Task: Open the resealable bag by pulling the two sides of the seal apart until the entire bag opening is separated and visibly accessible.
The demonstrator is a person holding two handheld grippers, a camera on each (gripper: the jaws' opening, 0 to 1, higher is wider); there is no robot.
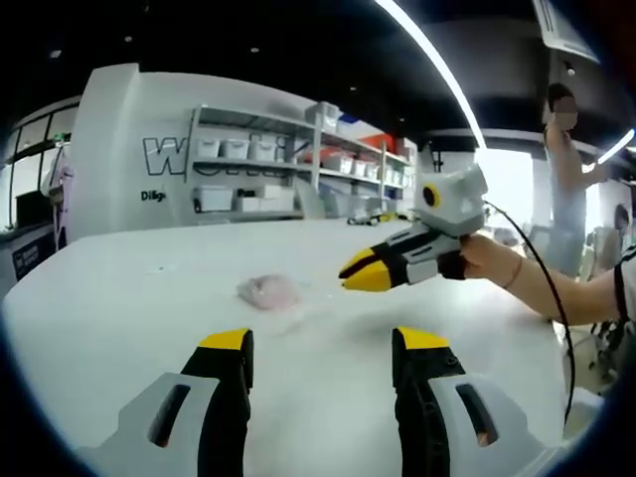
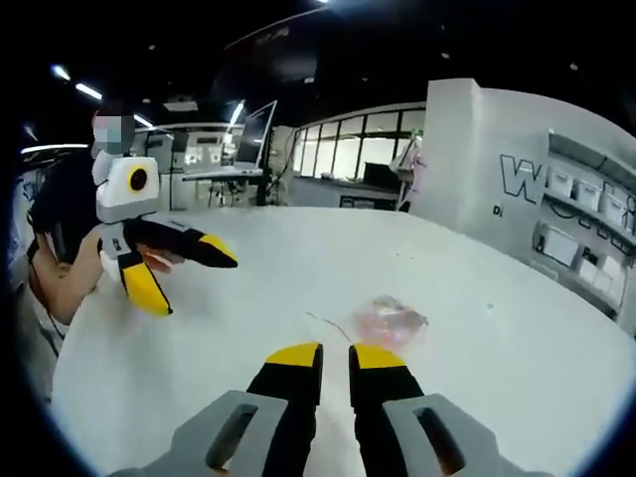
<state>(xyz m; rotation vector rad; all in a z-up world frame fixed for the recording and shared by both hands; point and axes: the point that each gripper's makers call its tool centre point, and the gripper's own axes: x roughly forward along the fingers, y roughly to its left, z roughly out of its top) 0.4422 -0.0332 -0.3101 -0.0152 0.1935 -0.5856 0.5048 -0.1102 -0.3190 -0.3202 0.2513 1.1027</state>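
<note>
The resealable bag lies on the counter as a pale pink, blurred patch; its seal and its contents are too soft to make out. In the right gripper view the bag is clearer but still too small to show whether the seal is parted. Wall lettering is partly hidden by shelves, and the shelf bins are too small to tell apart.
</note>
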